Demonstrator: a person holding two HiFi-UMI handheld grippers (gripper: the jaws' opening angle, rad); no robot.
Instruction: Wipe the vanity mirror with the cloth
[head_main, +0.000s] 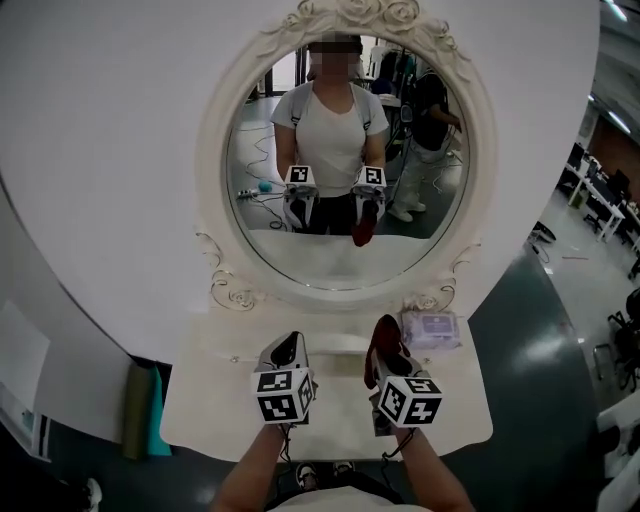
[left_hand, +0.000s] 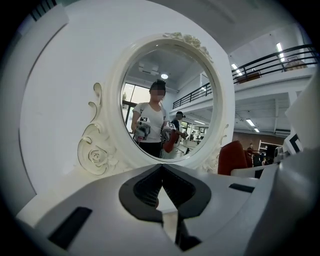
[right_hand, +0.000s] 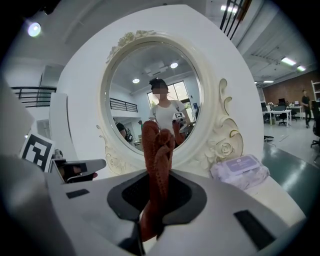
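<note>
Cool, even indoor light on the head view, the white wall bright but not burnt out. Heavy fisheye bend here, the room curling away at three o'clock, and a pale sheen lies on the dark floor. Over to the left gripper view: black vignette all round, strip lights glowing at two o'clock, the mirror sharp, the left gripper soft and out of focus at six o'clock. Right gripper view: a lamp flares at ten o'clock, the cloth is crisp up top and smeared lower down, and the edges are dark and warped
</note>
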